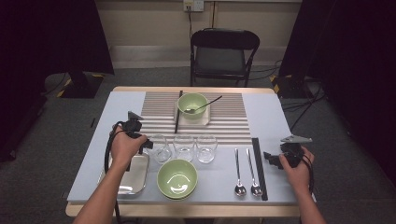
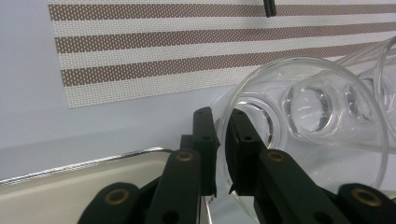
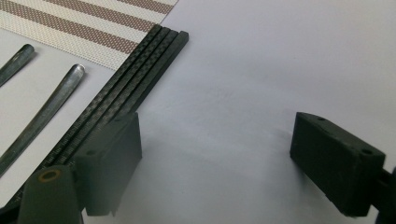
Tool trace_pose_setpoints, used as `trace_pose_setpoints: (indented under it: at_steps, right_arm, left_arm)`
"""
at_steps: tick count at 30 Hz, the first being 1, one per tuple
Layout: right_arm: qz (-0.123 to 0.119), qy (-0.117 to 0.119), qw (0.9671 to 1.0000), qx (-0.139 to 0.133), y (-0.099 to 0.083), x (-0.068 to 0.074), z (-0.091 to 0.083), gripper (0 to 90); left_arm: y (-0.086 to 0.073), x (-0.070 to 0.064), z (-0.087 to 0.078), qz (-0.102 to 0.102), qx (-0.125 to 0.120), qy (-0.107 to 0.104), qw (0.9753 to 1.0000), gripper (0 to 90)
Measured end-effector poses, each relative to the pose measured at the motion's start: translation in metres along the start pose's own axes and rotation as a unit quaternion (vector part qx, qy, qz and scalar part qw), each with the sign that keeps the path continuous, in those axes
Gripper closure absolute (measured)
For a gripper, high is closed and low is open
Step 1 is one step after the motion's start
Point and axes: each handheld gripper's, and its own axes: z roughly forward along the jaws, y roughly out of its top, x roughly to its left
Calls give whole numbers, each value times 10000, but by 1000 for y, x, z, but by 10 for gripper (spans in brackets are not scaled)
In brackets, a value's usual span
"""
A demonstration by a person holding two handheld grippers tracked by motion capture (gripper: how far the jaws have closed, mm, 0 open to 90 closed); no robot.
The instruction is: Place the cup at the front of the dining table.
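Three clear glasses stand in a row mid-table. My left gripper (image 1: 148,143) is shut on the rim of the leftmost glass (image 1: 161,150), which leans slightly. In the left gripper view the jaws (image 2: 220,116) pinch the glass (image 2: 322,140) wall, one inside and one outside. A metal tray (image 1: 135,175) lies just below it, its rim (image 2: 70,186) close under the jaws. My right gripper (image 1: 270,157) rests open at the table's right, beside black chopsticks (image 1: 259,168). Between its jaws (image 3: 219,135) lies bare table, and the chopsticks (image 3: 135,79) run past the left jaw.
The other two glasses (image 1: 184,148) (image 1: 206,148) stand right of the held one. A green bowl (image 1: 177,178) sits at the front. Two spoons (image 1: 238,170) (image 1: 252,170) lie left of the chopsticks. At the back, a second green bowl (image 1: 192,103) holds a spoon on the striped placemat (image 1: 224,121).
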Motion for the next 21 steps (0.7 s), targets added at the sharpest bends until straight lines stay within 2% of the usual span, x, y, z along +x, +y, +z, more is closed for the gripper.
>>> trace_pose_setpoints:
  at_steps: [2,4,6,8,19,21]
  right_arm:
    - [0,-1,10000,0,0,0,0,153]
    - [0,0,10000,0,0,0,0,153]
    - [1,0,10000,0,0,0,0,153]
    - [0,1,10000,1,0,0,0,153]
    - [0,0,10000,0,0,0,0,153]
    - [3,1,10000,1,0,0,0,153]
  left_arm:
    - [-1,1,0,7,1,31,10000,842]
    - [-2,2,0,-78,-21,-29,10000,844]
    - [-3,3,0,-78,-23,-34,10000,844]
    - [-4,3,0,-13,-53,-29,10000,845]
    - [-4,4,-1,26,-32,-30,10000,848]
    - [-5,4,-2,50,-30,-81,10000,849]
